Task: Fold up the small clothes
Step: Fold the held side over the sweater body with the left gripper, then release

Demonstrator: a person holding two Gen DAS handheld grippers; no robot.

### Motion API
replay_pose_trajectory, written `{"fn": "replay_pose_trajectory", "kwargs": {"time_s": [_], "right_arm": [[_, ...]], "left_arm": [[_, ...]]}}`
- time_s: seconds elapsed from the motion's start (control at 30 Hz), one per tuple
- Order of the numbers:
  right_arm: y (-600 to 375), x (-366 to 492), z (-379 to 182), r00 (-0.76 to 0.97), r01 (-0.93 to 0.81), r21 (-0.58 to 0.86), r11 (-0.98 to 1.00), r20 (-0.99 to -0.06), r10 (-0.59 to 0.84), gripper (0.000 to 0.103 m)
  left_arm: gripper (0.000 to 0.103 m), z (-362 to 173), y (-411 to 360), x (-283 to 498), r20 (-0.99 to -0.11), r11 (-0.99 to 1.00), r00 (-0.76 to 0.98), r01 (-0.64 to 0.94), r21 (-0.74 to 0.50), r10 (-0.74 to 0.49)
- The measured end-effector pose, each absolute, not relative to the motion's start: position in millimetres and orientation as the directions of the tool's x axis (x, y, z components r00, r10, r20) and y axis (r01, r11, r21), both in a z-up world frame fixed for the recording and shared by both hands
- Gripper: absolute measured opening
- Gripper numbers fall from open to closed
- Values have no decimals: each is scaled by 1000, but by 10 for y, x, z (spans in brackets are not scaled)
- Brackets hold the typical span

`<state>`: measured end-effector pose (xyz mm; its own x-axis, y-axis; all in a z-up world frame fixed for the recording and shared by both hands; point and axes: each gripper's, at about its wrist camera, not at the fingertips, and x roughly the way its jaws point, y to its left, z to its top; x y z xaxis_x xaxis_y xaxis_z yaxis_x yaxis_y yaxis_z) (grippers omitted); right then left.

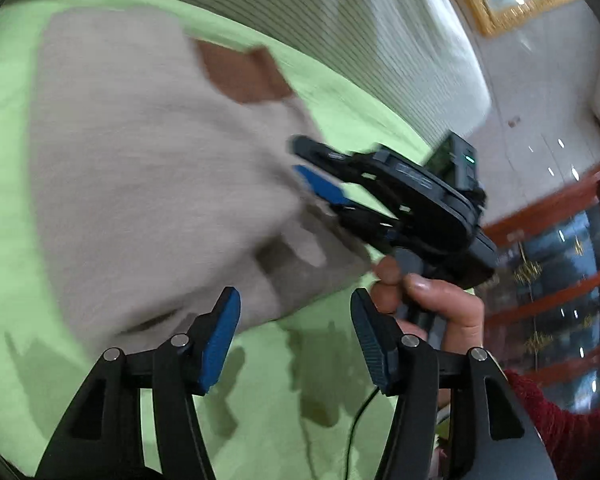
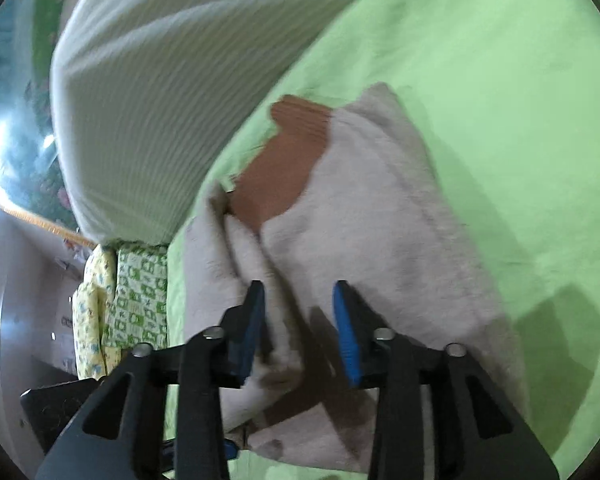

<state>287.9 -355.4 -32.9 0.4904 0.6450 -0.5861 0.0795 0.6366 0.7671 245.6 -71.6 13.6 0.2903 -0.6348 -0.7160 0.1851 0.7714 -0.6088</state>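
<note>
Blue-padded left tongs (image 1: 296, 344) fill the bottom of the left wrist view, jaws spread wide with nothing between them, hanging just above the light green bedsheet (image 1: 12, 184). Beyond them lies the small beige knitted garment with a rust-brown collar patch (image 1: 140, 168), resting on the sheet beside a white ribbed pillow or bolster (image 1: 340, 24) that runs along the bed's far edge.

The right tongs (image 1: 320, 176), gripped by a bare hand (image 1: 440, 300) in a red sleeve, reach in at the garment's near edge. In the right wrist view those right tongs (image 2: 300, 328) stand parted, straddling a raised ridge of beige cloth — the fabric sits between the pads, but the pads do not look pressed together on it, so I judge it not clamped. Motion blur makes that less than certain.

My reading is that the right tongs are set over a fold line, either to pinch the ridge or having let it drop, while the left waits free to take the opposite edge.

The garment's long axis runs from the tongs toward the pillow, with the brown collar end pointing at the bed's far edge and the hem end nearest the person. It looks partly doubled over already, one layer overlapping another along that axis, though a neat final fold does not seem finished.
</note>
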Motion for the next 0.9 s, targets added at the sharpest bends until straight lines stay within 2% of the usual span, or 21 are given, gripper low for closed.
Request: {"fn": "replay_pose_trajectory", "kwargs": {"time_s": [0.07, 0.13, 0.23, 0.37, 0.5, 0.63, 0.67, 0.7, 0.77, 0.83, 0.9], "right_arm": [[-3440, 2972, -236, 466, 18, 753, 658, -589, 660, 47], [-3318, 3089, -187, 438, -49, 718, 694, -609, 661, 53], [-3091, 3355, -225, 360, -140, 686, 714, -636, 682, 63], [-2790, 3716, -373, 241, -230, 647, 727, -686, 687, 65], [-2654, 3984, -437, 174, -264, 677, 687, -667, 724, 65], [-2518, 4136, -500, 125, -281, 687, 670, -666, 736, 65], [-2481, 4164, -522, 116, -280, 689, 668, -667, 736, 65], [-2440, 4184, -544, 108, -276, 679, 680, -681, 724, 62], [-2389, 4178, -551, 94, -279, 664, 694, -700, 708, 42], [-2355, 4115, -486, 105, -293, 645, 706, -712, 694, 26], [-2350, 4042, -323, 144, -309, 639, 705, -701, 698, 22]], "left_arm": [[71, 153, -426, 2429, -726, 793, 340, 119, -597, -597], [76, 108, -97, 2479, -725, 794, 393, 20, -608, -565], [76, -46, 218, 2582, -730, 762, 397, -106, -639, -557], [77, -166, 208, 2509, -745, 765, 340, -102, -636, -574], [79, -277, -20, 2316, -807, 842, 308, -35, -539, -504], [79, -444, -182, 2333, -879, 925, 314, -2, -379, -359], [76, -469, -179, 2350, -895, 943, 321, -19, -332, -309], [74, -490, -171, 2369, -910, 957, 325, -43, -288, -259], [74, -492, -89, 2437, -912, 960, 345, -89, -265, -219], [73, -490, -31, 2453, -910, 955, 361, -132, -266, -204], [72, -488, -5, 2451, -910, 950, 364, -155, -270, -199]]}}
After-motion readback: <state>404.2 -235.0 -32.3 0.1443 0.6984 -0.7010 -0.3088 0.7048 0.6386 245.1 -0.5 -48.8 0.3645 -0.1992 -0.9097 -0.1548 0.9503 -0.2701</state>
